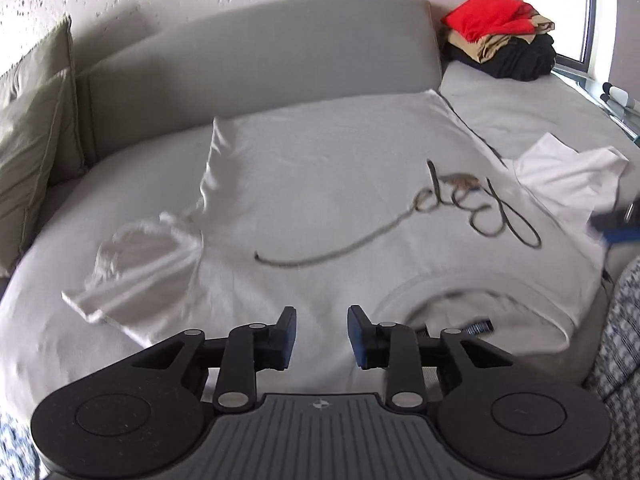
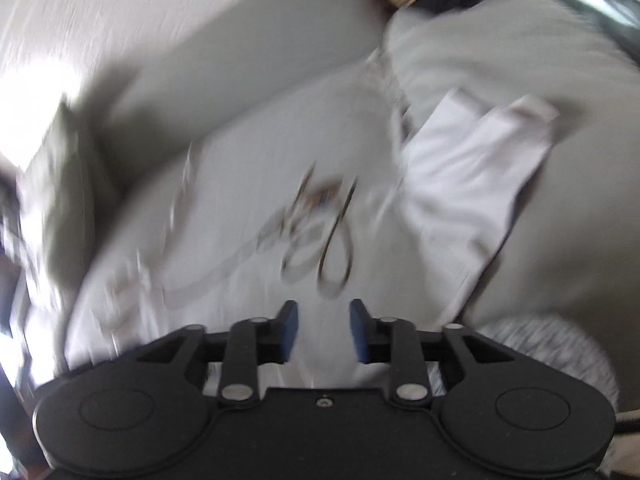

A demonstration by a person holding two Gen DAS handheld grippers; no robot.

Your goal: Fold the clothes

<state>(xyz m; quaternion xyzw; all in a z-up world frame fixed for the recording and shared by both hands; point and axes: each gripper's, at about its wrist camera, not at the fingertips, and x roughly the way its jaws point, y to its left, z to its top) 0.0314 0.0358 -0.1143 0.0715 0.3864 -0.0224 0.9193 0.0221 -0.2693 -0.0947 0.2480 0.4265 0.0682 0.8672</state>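
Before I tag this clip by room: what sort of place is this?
Probably a living room or bedroom at home: a grey upholstered sofa with a cushion at one end, a white T-shirt spread on its seat, and a pile of folded clothes by a window.

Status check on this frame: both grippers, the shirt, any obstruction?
Left gripper open, empty; right gripper open, empty. White script-print T-shirt spread flat on grey sofa, unfolded. Nothing obstructing.
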